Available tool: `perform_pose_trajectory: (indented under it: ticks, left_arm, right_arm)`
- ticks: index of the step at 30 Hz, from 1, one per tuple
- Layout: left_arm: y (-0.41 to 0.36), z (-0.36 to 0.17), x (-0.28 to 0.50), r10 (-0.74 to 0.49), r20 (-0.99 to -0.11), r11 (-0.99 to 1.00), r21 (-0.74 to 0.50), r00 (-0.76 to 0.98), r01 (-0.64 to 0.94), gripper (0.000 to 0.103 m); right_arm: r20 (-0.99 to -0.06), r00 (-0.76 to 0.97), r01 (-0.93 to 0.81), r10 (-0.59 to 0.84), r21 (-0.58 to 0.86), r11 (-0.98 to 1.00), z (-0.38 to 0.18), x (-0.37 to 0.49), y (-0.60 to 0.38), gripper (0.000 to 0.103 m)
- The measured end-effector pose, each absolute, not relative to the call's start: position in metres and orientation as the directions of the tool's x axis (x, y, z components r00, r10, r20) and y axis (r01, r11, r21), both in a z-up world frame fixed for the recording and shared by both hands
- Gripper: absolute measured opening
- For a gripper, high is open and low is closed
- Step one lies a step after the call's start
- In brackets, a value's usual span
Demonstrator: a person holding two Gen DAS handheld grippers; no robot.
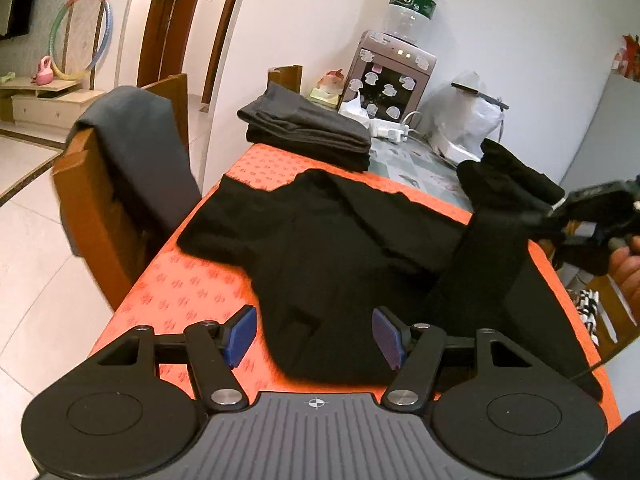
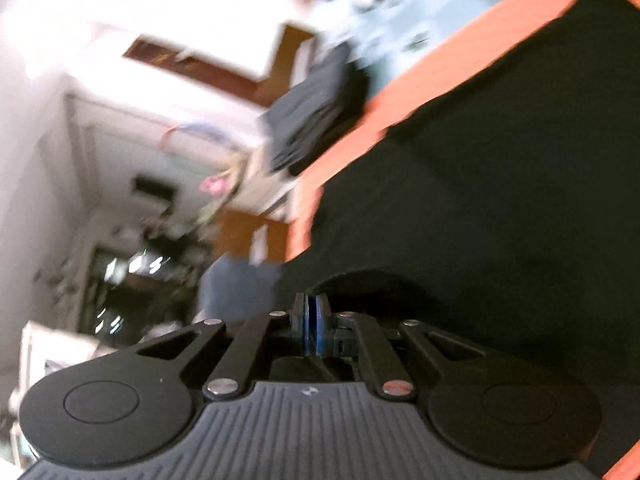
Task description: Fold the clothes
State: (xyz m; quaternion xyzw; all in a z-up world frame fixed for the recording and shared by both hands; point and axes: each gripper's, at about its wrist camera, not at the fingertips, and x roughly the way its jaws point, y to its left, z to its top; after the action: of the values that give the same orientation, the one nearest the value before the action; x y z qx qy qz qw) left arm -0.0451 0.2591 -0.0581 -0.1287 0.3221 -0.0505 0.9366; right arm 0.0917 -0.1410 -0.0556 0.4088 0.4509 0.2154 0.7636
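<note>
1 black garment [image 1: 328,248] spread on orange desk [image 1: 180,292], its right part lifted off the surface. Right tongs [image 2: 311,322]: blue pads pressed together w/ black cloth pinched between; also seen at far right of left view, in a hand [image 1: 626,268]. Left tongs [image 1: 314,336]: spread wide, nothing gripped, hovering over garment's near edge. 1 folded dark stack [image 1: 308,136] at desk's far end. 1 chair [image 1: 100,216] w/ 1 grey cloth [image 1: 136,140] draped, left of desk. 1 water dispenser [image 1: 390,80] behind.
</note>
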Motion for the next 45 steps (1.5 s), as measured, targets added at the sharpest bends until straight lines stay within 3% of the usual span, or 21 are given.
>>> perform_pose_trajectory:
  ticks: [5,7,13,15,20,35,36,39,45]
  left_arm:
    - [0.244,-0.054,-0.031,-0.151,-0.588,0.971,-0.237,0.794,0.009,0.066]
    - [0.240,-0.054,-0.028,-0.148,-0.592,0.972,-0.236,0.792,0.005,0.066]
    - [0.239,-0.062,-0.018,-0.135,-0.625,0.973,-0.232,0.769,-0.018,0.068]
    - [0.240,-0.065,-0.016,-0.131,-0.634,0.973,-0.229,0.762,-0.023,0.068]
    - [0.241,-0.072,-0.012,-0.122,-0.660,0.977,-0.212,0.742,-0.029,0.068]
    - [0.244,-0.085,-0.016,-0.122,-0.702,0.980,-0.197,0.702,-0.027,0.068]
    - [0.244,-0.086,-0.014,-0.126,-0.702,0.980,-0.198,0.701,-0.022,0.068]
    - [0.242,-0.087,-0.009,-0.133,-0.703,0.979,-0.204,0.699,-0.019,0.068]
    - [0.240,-0.089,0.001,-0.155,-0.703,0.974,-0.228,0.695,-0.014,0.068]
  right_arm:
    - [-0.686,0.501,0.042,0.528,0.628,0.777,-0.073,0.123,-0.150,0.016]
    - [-0.730,0.505,-0.036,0.461,0.515,0.856,-0.070,0.126,-0.144,0.030]
    - [-0.735,0.582,-0.284,0.348,0.217,0.934,-0.048,0.103,-0.120,0.050]
    - [-0.718,0.605,-0.332,0.344,0.165,0.929,-0.043,0.093,-0.117,0.052]
    - [-0.694,0.570,-0.492,0.441,0.142,0.859,-0.034,0.070,-0.103,0.052]
    - [-0.811,0.350,-0.811,0.469,-0.012,0.585,-0.091,0.079,-0.024,0.051]
    - [-0.813,0.355,-0.811,0.462,-0.022,0.585,-0.092,0.080,-0.025,0.046]
    - [-0.814,0.371,-0.803,0.447,-0.040,0.594,-0.094,0.080,-0.032,0.012]
    - [-0.736,0.456,-0.724,0.501,0.021,0.689,-0.052,0.096,-0.068,0.008]
